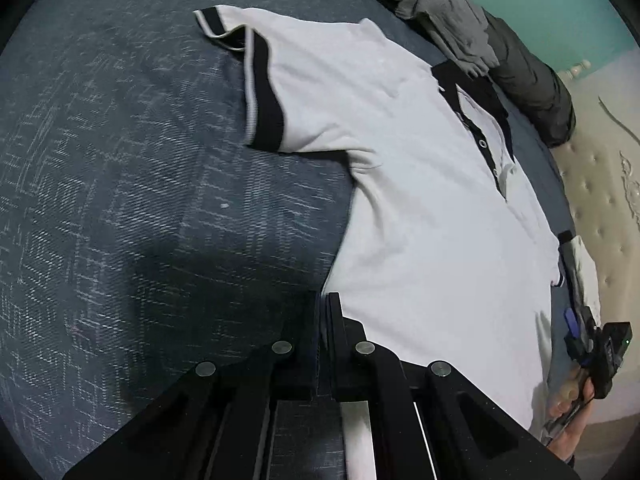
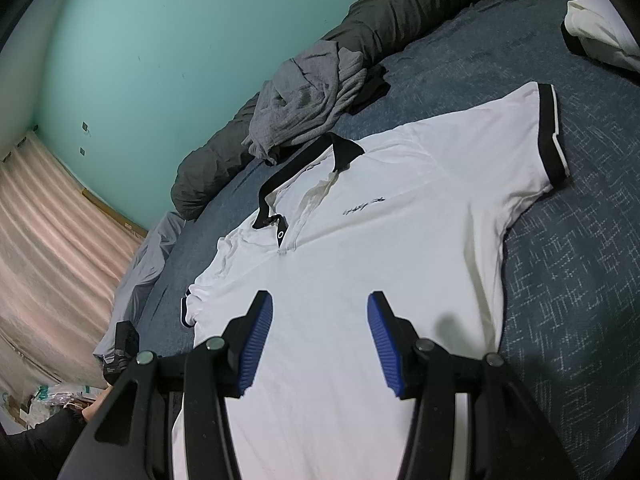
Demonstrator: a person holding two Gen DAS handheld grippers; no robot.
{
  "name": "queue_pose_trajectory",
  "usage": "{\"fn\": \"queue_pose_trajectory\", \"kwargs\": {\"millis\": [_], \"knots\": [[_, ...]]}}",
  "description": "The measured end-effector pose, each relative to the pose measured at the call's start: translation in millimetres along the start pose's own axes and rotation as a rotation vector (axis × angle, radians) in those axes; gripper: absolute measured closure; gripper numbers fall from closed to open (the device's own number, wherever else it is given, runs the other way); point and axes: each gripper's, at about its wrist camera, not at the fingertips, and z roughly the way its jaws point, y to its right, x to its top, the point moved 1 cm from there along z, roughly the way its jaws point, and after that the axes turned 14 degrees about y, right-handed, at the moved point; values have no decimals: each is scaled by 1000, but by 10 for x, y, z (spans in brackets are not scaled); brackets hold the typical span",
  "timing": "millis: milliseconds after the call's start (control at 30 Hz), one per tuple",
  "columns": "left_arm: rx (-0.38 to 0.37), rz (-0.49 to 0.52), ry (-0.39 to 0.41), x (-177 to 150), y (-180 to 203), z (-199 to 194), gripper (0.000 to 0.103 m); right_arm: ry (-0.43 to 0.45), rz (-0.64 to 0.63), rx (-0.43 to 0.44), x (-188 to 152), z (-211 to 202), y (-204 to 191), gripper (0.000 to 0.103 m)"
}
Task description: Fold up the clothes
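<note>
Polo shirt (image 1: 420, 184): white with black collar and black sleeve cuffs, spread face up on the bed.
Left wrist view, bedspread (image 1: 140, 200): dark blue woven cover under the shirt.
Left wrist view, left gripper (image 1: 326, 320): jaws closed together at the shirt's side edge, where white cloth meets the cover; whether cloth is pinched between them cannot be told.
Left wrist view, right gripper (image 1: 576, 280): seen at the shirt's far side, held in a hand (image 1: 576, 400); its jaws cannot be read from here.
Left wrist view, grey garment (image 1: 436, 4): crumpled beyond the collar, lying against a dark bolster (image 1: 532, 92).
Right wrist view, right gripper (image 2: 320, 340): blue-padded fingers (image 2: 256, 344) parted about halfway over the shirt's (image 2: 360, 260) lower front, nothing between them.
Right wrist view, collar (image 2: 304, 168): black, placket unbuttoned, a small dark script on the chest.
Right wrist view, sleeve (image 2: 520, 148): laid out flat toward the right.
Right wrist view, grey garment (image 2: 312, 96): heaped just past the collar.
Right wrist view, wall (image 2: 160, 40): teal, behind the bed.
</note>
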Motion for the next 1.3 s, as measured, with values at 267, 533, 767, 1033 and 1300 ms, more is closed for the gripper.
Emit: {"fn": "queue_pose_trajectory", "kwargs": {"millis": [267, 533, 767, 1033, 1300], "knots": [[-15, 4, -11, -76, 38, -203, 83, -1, 8, -1, -5, -6, 14, 53], [-34, 46, -91, -480, 51, -297, 80, 12, 13, 5, 24, -42, -1, 53], [-31, 62, -106, -610, 80, -278, 103, 22, 16, 11, 42, -72, -25, 53], [-34, 62, -74, -568, 135, -404, 103, 28, 31, 10, 60, -82, 0, 53], [-26, 84, -105, -664, 247, -289, 79, 19, 29, 10, 44, -61, -21, 53]]}}
